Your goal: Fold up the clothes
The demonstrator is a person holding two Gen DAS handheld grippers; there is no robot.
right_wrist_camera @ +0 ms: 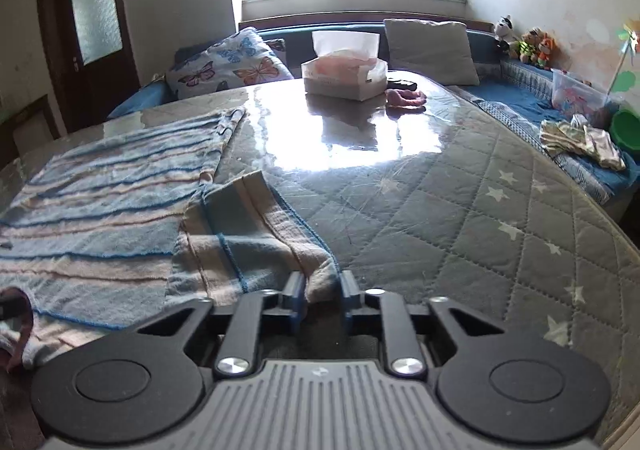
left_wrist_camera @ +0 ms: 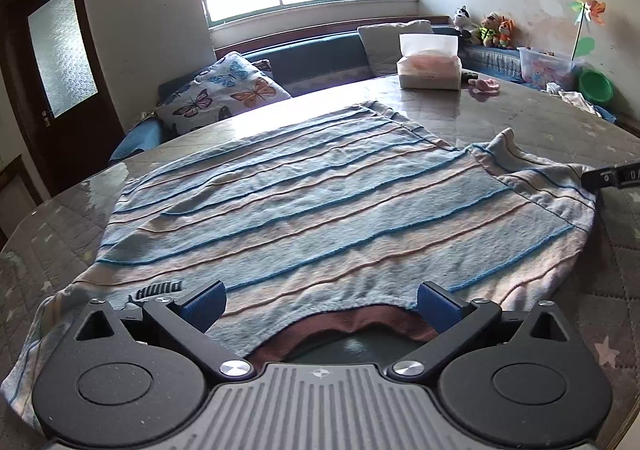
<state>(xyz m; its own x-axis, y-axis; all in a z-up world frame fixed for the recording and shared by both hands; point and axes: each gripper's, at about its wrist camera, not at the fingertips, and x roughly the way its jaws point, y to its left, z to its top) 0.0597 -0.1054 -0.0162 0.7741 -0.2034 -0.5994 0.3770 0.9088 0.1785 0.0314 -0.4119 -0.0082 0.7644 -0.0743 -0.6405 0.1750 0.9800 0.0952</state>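
Note:
A blue, pink and white striped T-shirt (left_wrist_camera: 312, 206) lies spread flat on the table, its brown collar (left_wrist_camera: 352, 324) nearest me. My left gripper (left_wrist_camera: 320, 304) is open, its blue pads either side of the collar, just above the cloth. In the right wrist view the shirt (right_wrist_camera: 100, 210) lies at left with its sleeve (right_wrist_camera: 256, 226) folded toward me. My right gripper (right_wrist_camera: 320, 292) is shut on the sleeve's end at the shoulder. The right gripper's tip also shows in the left wrist view (left_wrist_camera: 612, 176) at the shirt's right edge.
The round table (right_wrist_camera: 460, 210) has a quilted star cover under clear plastic. A tissue box (right_wrist_camera: 344, 76) and a pink item (right_wrist_camera: 406, 98) sit at its far side. A blue bench with cushions (right_wrist_camera: 236, 66), toys (right_wrist_camera: 528, 44) and clothes (right_wrist_camera: 580, 142) runs behind.

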